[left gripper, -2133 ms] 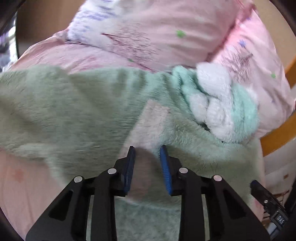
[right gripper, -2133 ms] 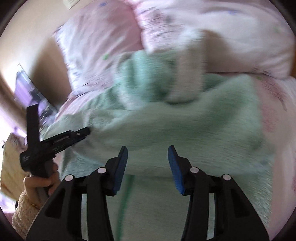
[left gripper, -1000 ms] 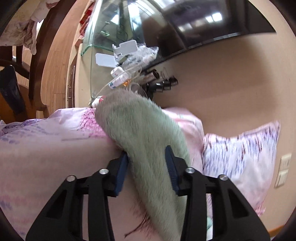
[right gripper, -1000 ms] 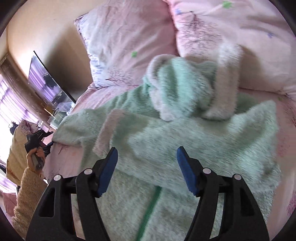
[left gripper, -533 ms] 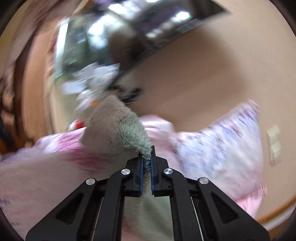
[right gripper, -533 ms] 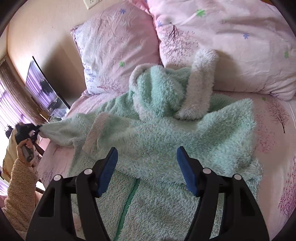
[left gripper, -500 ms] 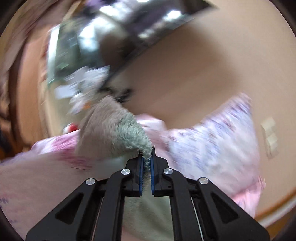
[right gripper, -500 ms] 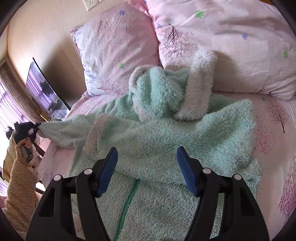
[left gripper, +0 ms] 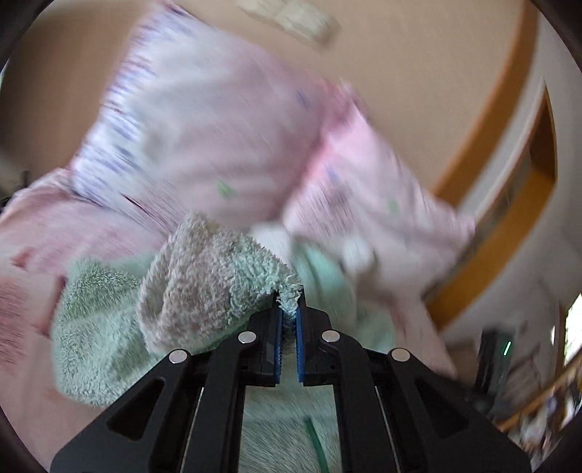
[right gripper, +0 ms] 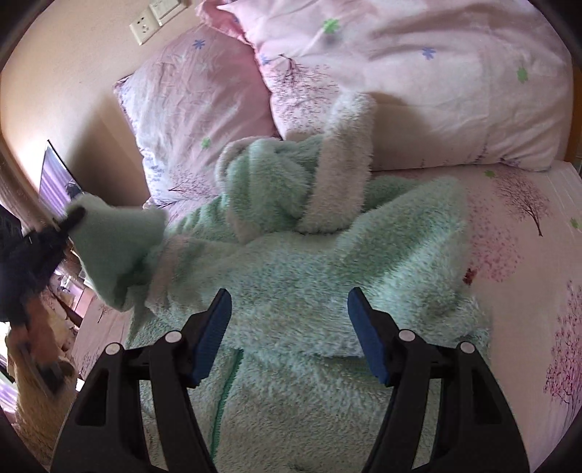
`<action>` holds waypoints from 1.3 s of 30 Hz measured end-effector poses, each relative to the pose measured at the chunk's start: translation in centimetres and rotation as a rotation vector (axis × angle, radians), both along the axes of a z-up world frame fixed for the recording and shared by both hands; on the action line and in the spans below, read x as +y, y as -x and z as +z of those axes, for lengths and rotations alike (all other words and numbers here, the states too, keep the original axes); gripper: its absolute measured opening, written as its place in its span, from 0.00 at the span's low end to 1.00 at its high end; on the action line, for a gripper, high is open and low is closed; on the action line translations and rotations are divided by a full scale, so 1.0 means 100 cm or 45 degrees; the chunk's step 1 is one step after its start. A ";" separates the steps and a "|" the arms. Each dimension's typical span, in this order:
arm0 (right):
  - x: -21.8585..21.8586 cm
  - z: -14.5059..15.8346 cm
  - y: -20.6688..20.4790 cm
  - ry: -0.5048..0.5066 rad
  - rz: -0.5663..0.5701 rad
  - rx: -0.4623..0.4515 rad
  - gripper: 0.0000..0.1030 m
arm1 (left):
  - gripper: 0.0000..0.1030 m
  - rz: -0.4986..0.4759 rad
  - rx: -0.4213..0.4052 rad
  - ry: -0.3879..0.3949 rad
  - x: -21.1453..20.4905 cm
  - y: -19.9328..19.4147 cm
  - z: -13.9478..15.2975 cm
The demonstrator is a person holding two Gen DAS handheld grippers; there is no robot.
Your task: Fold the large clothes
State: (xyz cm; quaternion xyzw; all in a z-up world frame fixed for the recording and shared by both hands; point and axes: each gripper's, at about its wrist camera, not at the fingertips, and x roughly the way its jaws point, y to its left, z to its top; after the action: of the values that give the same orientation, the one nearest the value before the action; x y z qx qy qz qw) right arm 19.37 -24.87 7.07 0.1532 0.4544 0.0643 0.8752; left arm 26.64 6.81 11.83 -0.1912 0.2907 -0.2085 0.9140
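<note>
**Inspector:** Item under review, the fleece robe (right gripper: 309,276). I judge it soft, thick and limp, with some bulk but no stiffness; it should drape and sag wherever it is not supported. The pile looks grippy, so slipping is unlikely. Best holds, in my view, are the cuffs, the hem corners and the shoulder seams, not the middle of a panel.

**Onlooker:** And its appearance?

**Inspector:** Mint green plush with pale trim, a darker green line (right gripper: 223,393) running down the front, and a hood (right gripper: 269,189) bunched at the top. It lies spread on the pink bed sheet (right gripper: 527,254), the hood end against two pink floral pillows (right gripper: 418,72).

**Onlooker:** The left claw?

**Inspector:** The left gripper (left gripper: 287,309) is pinched almost closed on the tip of one sleeve (left gripper: 218,276), raised off the bed. That view is blurred, so finer detail is not available.

**Onlooker:** The other?

**Inspector:** The right gripper (right gripper: 289,338) stands wide apart above the robe's body, holding nothing. Whether it touches the pile I cannot tell. A wall socket (right gripper: 145,27) sits above the pillows.
</note>
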 end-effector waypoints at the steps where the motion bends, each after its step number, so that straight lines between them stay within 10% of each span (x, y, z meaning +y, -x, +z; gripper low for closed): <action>1: -0.002 -0.001 0.001 0.004 -0.006 0.000 0.64 | 0.04 -0.031 0.001 -0.038 -0.017 0.000 -0.008; 10: -0.008 0.000 -0.001 0.025 -0.016 -0.016 0.64 | 0.06 -0.264 0.086 -0.345 -0.111 0.012 -0.069; 15: 0.002 0.007 -0.001 0.049 0.049 -0.055 0.64 | 0.69 -0.421 0.175 -0.174 -0.094 0.023 -0.073; 17: 0.010 0.012 -0.001 0.064 0.103 -0.083 0.64 | 0.74 -0.456 0.192 -0.018 -0.068 0.031 -0.067; 20: 0.035 0.017 0.001 0.065 0.249 -0.121 0.63 | 0.74 -0.352 0.199 0.110 -0.015 0.037 -0.060; 27: 0.138 0.017 0.015 0.336 0.676 -0.260 0.58 | 0.74 0.113 0.213 -0.005 0.085 0.043 -0.060; 33: 0.193 -0.007 0.040 0.796 0.848 -0.374 0.58 | 0.74 0.183 0.282 -0.094 0.102 0.047 -0.075; 39: 0.191 -0.032 0.043 0.990 0.867 -0.365 0.63 | 0.74 0.165 0.303 -0.110 0.104 0.045 -0.082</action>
State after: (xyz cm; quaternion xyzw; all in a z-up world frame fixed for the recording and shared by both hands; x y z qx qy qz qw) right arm 15.04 -5.82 3.84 -0.3486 0.3445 0.1919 0.8503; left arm 22.15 17.21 3.59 -0.1935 0.3928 -0.1122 0.8920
